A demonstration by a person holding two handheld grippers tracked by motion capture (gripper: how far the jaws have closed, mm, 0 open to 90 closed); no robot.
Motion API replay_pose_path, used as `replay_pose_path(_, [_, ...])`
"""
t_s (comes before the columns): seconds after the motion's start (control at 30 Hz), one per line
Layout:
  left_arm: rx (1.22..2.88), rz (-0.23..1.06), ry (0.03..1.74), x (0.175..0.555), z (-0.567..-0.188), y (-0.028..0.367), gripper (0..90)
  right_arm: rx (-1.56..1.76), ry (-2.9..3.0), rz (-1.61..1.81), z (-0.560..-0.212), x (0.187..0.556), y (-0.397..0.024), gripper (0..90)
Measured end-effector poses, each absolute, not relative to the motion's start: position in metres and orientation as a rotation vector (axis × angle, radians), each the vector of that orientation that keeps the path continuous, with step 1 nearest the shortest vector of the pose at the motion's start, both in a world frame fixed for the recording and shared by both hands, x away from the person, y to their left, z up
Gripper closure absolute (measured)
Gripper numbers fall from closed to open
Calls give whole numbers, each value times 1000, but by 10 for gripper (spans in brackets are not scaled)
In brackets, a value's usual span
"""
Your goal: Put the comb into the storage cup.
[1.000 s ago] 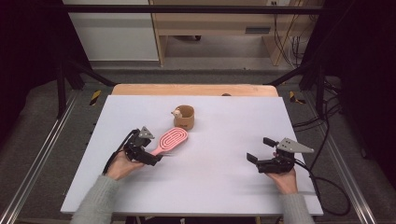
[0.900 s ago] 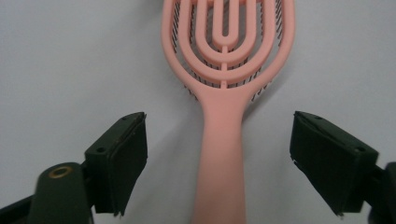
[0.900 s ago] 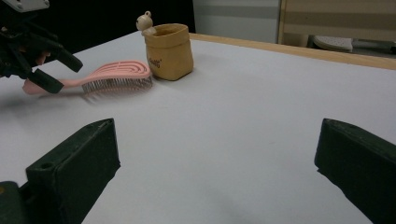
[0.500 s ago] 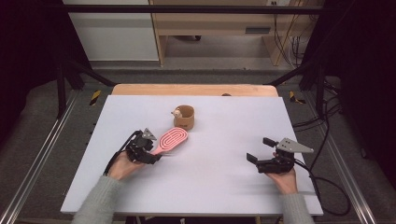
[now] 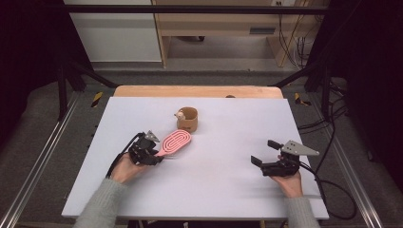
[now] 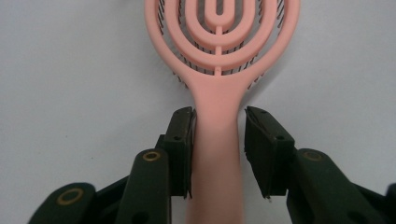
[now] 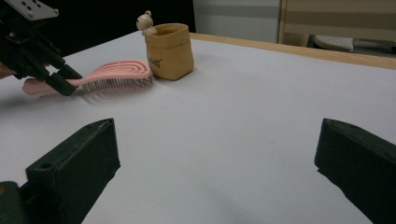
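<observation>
A pink hairbrush (image 5: 176,141) lies bristles down on the white table (image 5: 228,190), left of centre. My left gripper (image 5: 159,156) straddles its handle. In the left gripper view the hairbrush (image 6: 219,70) runs up between the jaws of the left gripper (image 6: 219,114). The jaws have just been closing: one pad touches the handle and the other stands a sliver off it. My right gripper (image 5: 263,152) rests at the right, open wide with nothing in it. From the right gripper (image 7: 217,135) I see the hairbrush (image 7: 116,71) and the left gripper (image 7: 63,79) far off.
A small tan pouch (image 5: 187,118) with a little figure on its rim stands just beyond the brush head, also in the right gripper view as the pouch (image 7: 169,51). A wooden strip (image 5: 197,91) edges the table's far side. Bare white surface lies between the two grippers.
The left gripper's jaws have drawn in around the brush handle. Neither hand has shifted, and the brush and pouch lie where they were.
</observation>
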State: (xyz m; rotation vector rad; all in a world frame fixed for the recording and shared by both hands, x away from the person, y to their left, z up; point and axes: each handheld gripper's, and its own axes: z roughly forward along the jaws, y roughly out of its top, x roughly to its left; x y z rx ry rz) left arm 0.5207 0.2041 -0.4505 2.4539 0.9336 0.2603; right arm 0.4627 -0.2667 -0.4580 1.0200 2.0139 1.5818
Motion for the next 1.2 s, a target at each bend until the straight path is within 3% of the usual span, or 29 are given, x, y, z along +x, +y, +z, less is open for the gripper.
replay_pose_path(0.13, [2470,274,927,520,-450,203,672,1017,2013,1582,-458,463,-267,4])
replay_pose_path(1.2, [2424,324,897,511,-445,206,691,1017,2011,1584,-458,463,-267,5])
